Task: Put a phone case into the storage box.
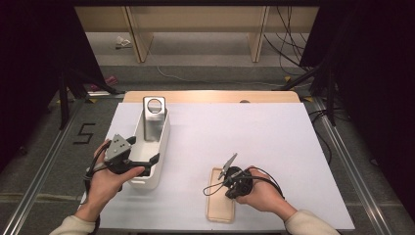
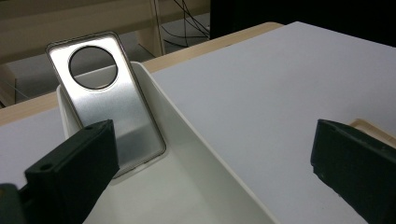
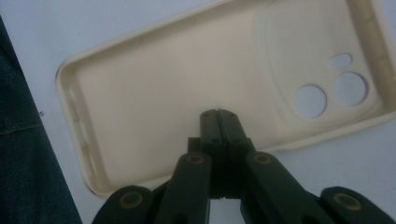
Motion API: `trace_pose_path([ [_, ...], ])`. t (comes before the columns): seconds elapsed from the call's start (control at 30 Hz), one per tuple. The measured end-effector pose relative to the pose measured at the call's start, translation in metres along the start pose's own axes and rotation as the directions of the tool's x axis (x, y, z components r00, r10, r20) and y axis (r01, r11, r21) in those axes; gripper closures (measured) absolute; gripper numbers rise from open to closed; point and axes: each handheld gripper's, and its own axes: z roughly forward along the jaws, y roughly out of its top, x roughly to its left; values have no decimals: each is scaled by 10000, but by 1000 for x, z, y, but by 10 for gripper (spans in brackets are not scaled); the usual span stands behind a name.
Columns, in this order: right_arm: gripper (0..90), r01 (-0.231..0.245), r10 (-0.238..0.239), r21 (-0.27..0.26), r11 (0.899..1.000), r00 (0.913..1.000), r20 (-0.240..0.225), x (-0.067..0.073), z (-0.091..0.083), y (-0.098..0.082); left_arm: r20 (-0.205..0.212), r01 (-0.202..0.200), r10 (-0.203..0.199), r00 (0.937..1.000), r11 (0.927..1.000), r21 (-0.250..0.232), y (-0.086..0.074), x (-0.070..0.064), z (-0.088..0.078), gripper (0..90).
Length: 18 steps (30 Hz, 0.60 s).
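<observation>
Hovering over the white bin [image 1: 152,161], left gripper [image 1: 145,155] spread wide; silver phone case [image 2: 106,100] leaning inside. Right gripper [image 3: 218,115] pressed together, empty, above the cream phone case [image 3: 187,88] on the table [image 1: 254,132].

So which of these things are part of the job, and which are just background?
In play: silver metal phone case leaning in the white plastic bin; cream soft phone case; left gripper; right gripper.

Background: black cables, wooden shelf legs, floor marking.

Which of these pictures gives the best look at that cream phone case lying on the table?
The right gripper view: the cream phone case is close up, its inside and camera cutouts plain. The high view shows it small, partly under the right hand-held gripper. The left gripper view catches just a corner.
</observation>
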Motion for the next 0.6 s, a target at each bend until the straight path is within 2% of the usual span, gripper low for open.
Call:
trace_pose_path([
  [0.13, 900, 86, -86, 45, 10000, 10000, 25, -2, 0, -1, 16, -13, 13, 10000, 10000, -11, 0, -1, 0, 5],
  [0.2, 900, -128, 128, 117, 9998, 9999, -9, -2, -1, -1, 28, -7, 8, 10000, 10000, -33, 1, -1, 0, 4],
  [0.33, 880, -182, 181, -73, 9998, 9998, -94, -4, -2, -3, 95, 105, -104, 9999, 9999, -62, 1, -1, 0, 6],
  [0.37, 843, -67, 66, -163, 9998, 10000, -54, -3, -3, -3, 90, 116, -116, 9999, 9999, -58, 1, -1, 0, 7],
  [0.4, 761, 27, -27, -231, 9997, 10000, -14, -3, -5, -3, 82, 118, -117, 9999, 9999, -68, 0, -1, 0, 7],
  [0.5, 610, 503, -488, -293, 9983, 9976, 485, 0, -10, -2, 70, 105, -105, 9999, 9999, -78, 1, 0, 0, 7],
  [0.53, 555, 749, -727, -417, 9963, 9961, 509, 0, -11, -2, 68, 97, -97, 9999, 9999, -78, 1, 0, 0, 7],
  [0.6, 469, 831, -807, -466, 9954, 9954, 512, 4, -15, -1, 73, 117, -117, 9999, 9999, -87, 1, 0, 0, 7],
])
